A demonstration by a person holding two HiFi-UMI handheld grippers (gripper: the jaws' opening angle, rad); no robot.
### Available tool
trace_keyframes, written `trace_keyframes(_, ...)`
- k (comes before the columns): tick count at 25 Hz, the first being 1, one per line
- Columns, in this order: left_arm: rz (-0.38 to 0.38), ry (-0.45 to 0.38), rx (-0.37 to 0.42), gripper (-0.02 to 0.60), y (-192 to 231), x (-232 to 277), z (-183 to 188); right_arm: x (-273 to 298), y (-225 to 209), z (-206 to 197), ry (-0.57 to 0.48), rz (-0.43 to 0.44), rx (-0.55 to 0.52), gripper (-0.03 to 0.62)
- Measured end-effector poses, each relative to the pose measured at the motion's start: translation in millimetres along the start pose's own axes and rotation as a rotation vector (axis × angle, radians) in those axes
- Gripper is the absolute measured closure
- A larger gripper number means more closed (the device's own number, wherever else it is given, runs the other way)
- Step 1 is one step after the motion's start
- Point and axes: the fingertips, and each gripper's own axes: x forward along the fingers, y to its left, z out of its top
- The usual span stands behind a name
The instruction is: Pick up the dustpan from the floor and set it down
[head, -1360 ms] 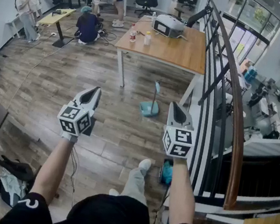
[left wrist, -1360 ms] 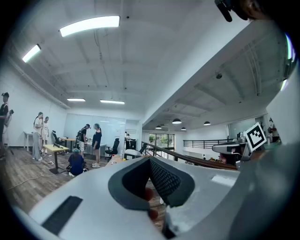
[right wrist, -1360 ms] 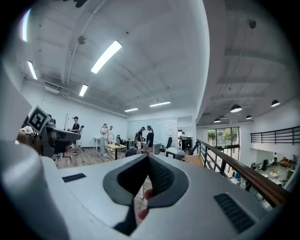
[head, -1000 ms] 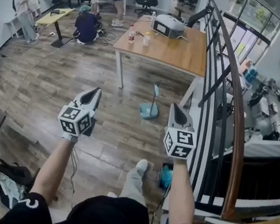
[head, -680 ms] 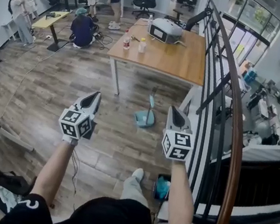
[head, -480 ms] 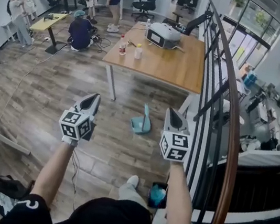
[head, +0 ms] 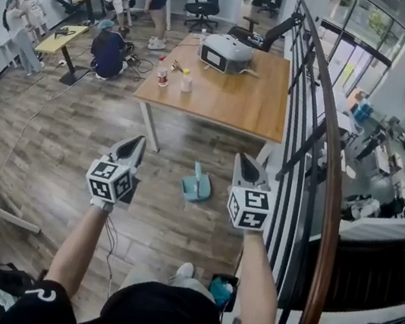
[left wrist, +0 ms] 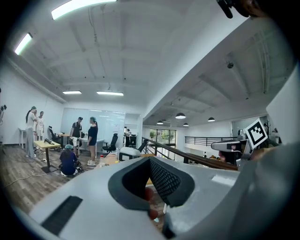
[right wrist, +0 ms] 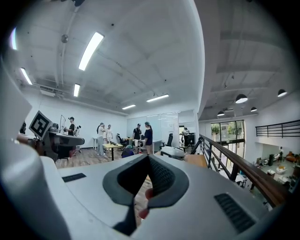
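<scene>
The teal dustpan [head: 197,187] stands on the wooden floor with its handle upright, just in front of the table's near leg. In the head view it sits between my two grippers, a little beyond their tips. My left gripper [head: 137,140] is held level and pointing forward, its jaws shut with nothing in them. My right gripper [head: 243,158] is level beside it, also shut and empty. In the left gripper view the left gripper [left wrist: 150,159] shows closed tips, as does the right gripper [right wrist: 149,157] in the right gripper view. Neither touches the dustpan.
A wooden table [head: 235,105] carries a white machine [head: 225,52] and two bottles [head: 174,79]. A dark railing [head: 322,139] runs along the right, with a drop beyond it. Several people [head: 110,49] are at the far left. A teal object [head: 221,291] lies by my shoe [head: 184,270].
I have walked forward with both grippers held out. The table and dustpan have come nearer, and the dustpan now sits between the gripper tips. Both jaws stayed shut.
</scene>
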Motion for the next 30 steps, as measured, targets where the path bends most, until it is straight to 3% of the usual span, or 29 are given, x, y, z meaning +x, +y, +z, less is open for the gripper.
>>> trace_keyframes(13, -0.016, 0.008, -0.006, 0.586, 1.7, 36.2, -2.9, 25.0, -22.1, -6.7, 0.008, -0.008, 0.001, 0.602)
trace_keyframes(24, -0.032, 0.025, -0.027, 0.586, 47.7, 70.7, -11.8, 79.2, -8.1, -13.4, 0.032, -0.005, -0.007, 0.602)
trace_keyframes(30, -0.067, 0.040, -0.034, 0.586, 69.1, 94.4, -30.8, 110.1, -6.0, -40.6, 0.068, -0.021, 0.043, 0.602)
